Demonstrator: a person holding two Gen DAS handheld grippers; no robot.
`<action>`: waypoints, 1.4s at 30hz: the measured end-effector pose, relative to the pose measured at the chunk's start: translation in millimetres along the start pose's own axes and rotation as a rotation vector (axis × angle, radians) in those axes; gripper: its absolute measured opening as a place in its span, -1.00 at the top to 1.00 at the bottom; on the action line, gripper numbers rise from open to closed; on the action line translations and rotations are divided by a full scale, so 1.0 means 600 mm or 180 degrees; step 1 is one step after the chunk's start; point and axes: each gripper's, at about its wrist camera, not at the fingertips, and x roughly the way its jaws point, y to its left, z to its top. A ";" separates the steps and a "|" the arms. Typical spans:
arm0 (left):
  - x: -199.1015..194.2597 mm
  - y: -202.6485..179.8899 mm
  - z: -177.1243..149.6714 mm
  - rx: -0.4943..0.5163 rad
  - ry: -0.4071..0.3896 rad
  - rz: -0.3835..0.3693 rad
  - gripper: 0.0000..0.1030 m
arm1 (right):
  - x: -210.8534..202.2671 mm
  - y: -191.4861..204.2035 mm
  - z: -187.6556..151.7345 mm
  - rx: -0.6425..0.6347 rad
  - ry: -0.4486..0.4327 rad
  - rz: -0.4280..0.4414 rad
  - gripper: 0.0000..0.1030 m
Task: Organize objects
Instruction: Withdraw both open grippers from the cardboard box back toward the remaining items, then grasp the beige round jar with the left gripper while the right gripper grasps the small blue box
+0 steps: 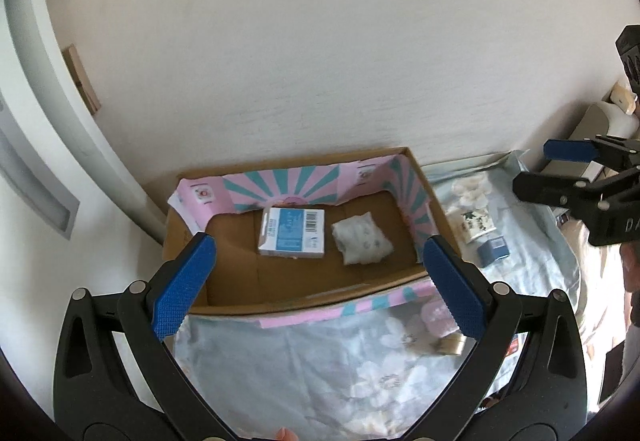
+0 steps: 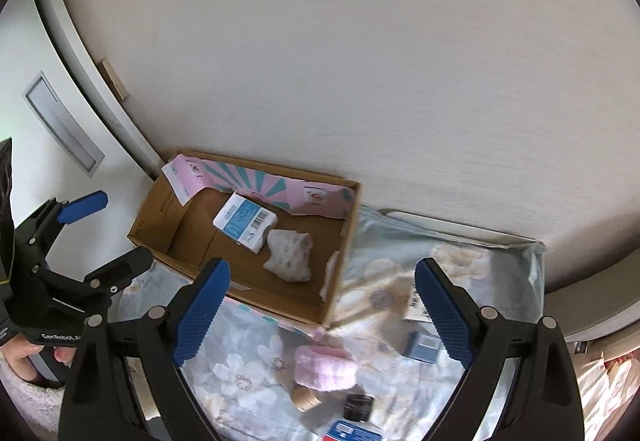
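A cardboard box (image 1: 438,209) (image 2: 344,241) with pink and teal flaps sits against the wall on a floral cloth. Inside lie a white and blue carton (image 1: 292,233) (image 2: 245,221) and a small white patterned pouch (image 1: 361,239) (image 2: 290,251). My left gripper (image 1: 320,281) is open and empty, above the box's near edge; it also shows in the right wrist view (image 2: 108,229). My right gripper (image 2: 320,305) is open and empty, above the cloth right of the box; it shows in the left wrist view (image 1: 536,169). On the cloth lie a pink fluffy item (image 2: 325,368), a small blue box (image 1: 493,249) (image 2: 425,345) and a white packet (image 1: 476,225).
A tan round lid (image 2: 306,397), a dark jar (image 2: 359,405) and a blue and white package (image 2: 352,433) lie on the cloth (image 2: 240,373) near the front. A white wall rises right behind the box. A white door frame (image 1: 44,89) stands at left.
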 end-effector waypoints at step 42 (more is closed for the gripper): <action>0.115 -0.247 -0.279 -0.0329 0.0499 -0.0070 -0.97 | 0.112 -0.215 -0.195 -0.0292 0.0403 0.0233 -0.79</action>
